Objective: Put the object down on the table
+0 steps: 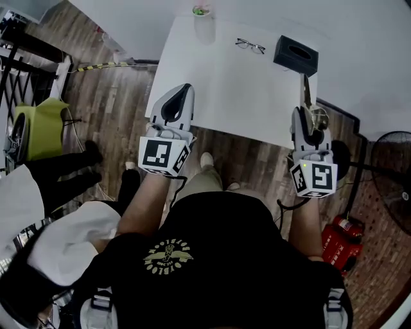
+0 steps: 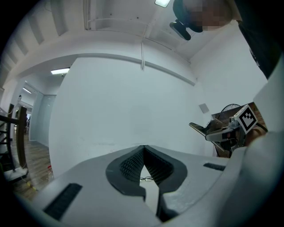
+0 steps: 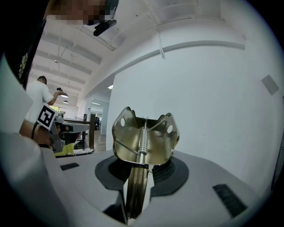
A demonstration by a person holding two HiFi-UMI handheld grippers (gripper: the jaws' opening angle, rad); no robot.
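Observation:
My right gripper (image 1: 310, 123) is shut on a brass-coloured metal spring tool (image 1: 307, 96), which sticks out forward over the near right edge of the white table (image 1: 218, 90). In the right gripper view the tool (image 3: 144, 137) stands upright between the jaws (image 3: 143, 170), its handles pinched by the pads and its spring and curved plates above them. My left gripper (image 1: 182, 91) hovers over the table's near left edge, shut with nothing in it. In the left gripper view its tips (image 2: 143, 148) meet.
On the far side of the table lie a pair of glasses (image 1: 250, 45), a black box (image 1: 295, 56) and a small potted plant (image 1: 202, 18). A fan (image 1: 393, 173) and a red object (image 1: 343, 241) stand on the wooden floor at right, a green chair (image 1: 38, 128) at left.

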